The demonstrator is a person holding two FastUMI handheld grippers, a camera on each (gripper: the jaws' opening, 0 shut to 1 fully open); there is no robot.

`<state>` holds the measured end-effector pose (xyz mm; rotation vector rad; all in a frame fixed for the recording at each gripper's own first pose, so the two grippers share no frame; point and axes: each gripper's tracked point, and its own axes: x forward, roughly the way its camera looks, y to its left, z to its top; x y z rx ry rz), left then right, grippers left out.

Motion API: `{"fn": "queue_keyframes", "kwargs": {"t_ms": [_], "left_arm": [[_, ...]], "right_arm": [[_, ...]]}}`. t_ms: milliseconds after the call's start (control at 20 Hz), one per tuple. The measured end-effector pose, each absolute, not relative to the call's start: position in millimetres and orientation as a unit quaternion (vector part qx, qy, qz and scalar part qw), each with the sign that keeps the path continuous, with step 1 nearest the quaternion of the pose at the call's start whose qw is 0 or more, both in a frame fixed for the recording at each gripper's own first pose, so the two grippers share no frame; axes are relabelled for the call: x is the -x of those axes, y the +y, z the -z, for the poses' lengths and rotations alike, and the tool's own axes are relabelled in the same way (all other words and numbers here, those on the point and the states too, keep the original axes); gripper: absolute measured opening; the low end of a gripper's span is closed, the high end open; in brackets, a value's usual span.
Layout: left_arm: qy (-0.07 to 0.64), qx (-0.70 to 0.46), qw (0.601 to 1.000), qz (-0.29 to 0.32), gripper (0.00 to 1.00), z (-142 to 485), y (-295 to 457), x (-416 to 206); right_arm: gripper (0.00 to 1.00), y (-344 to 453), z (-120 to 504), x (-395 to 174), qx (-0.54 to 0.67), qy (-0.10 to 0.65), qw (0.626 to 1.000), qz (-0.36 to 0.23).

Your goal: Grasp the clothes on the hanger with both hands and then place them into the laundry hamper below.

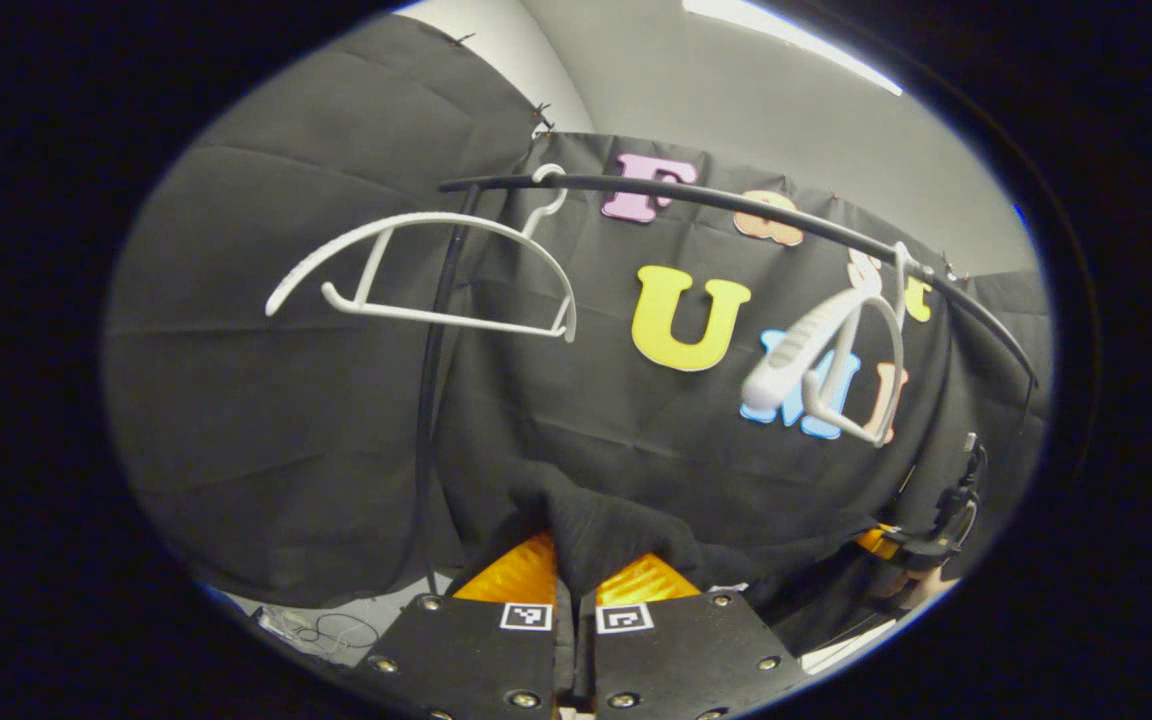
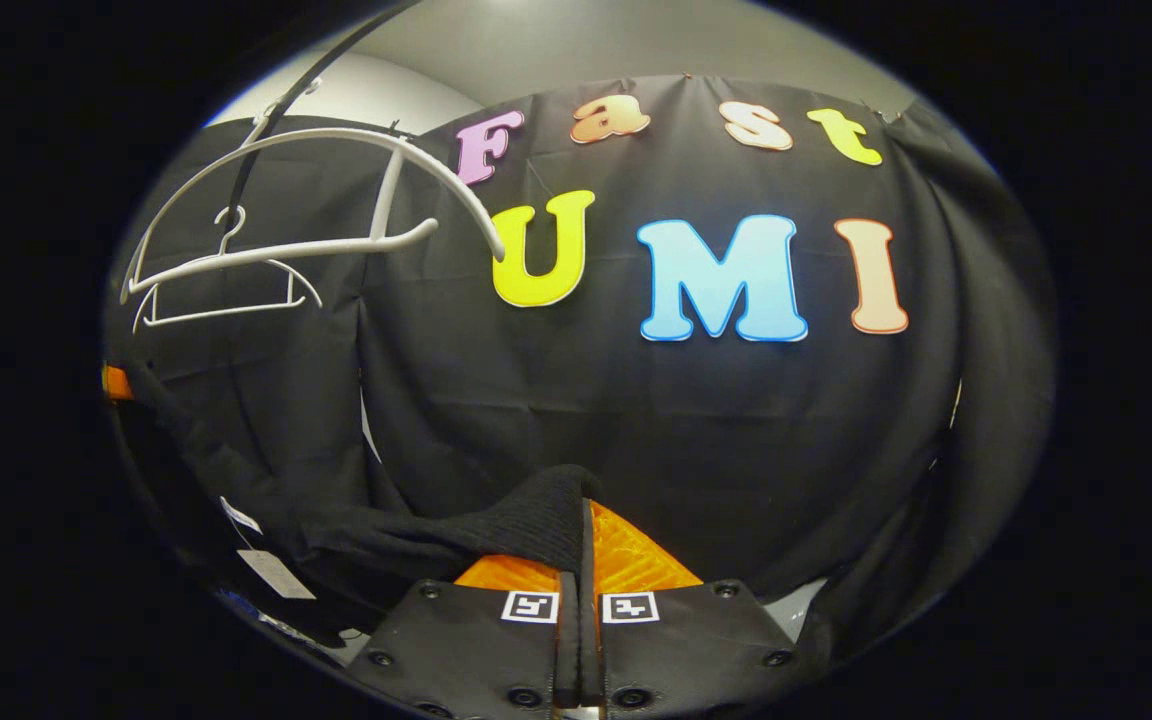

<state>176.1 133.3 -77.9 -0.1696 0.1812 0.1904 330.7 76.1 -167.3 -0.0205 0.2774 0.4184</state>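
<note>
jaws of both grippers — left gripper (image 1: 576, 585), right gripper (image 2: 576, 560) — are clamped on the black garment (image 2: 406, 535), which sags between them, off the hangers (image 1: 436, 270). lower both evenly, keeping the grip firm — the hamper is out of sight below.

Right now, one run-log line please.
left gripper: shut on black garment | right gripper: shut on garment | hangers: bare
</note>
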Motion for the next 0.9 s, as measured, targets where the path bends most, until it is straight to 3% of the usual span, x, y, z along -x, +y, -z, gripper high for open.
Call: {"fn": "queue_keyframes", "kwargs": {"t_ms": [200,550,900], "left_arm": [[0.122,0.076,0.986,-0.088,0.01,113,114,-154],[0.183,0.061,0.981,0.007,0.01,166,68,-124],[0.230,0.040,0.969,0.079,0.01,210,49,-121]], "right_arm": [[0.00,61,182,-269,-0.009,0.177,0.963,-0.204],[0.02,60,176,-172,-0.021,0.199,0.970,-0.137],[0.02,77,224,-128,-0.046,0.274,0.956,-0.094]]}}
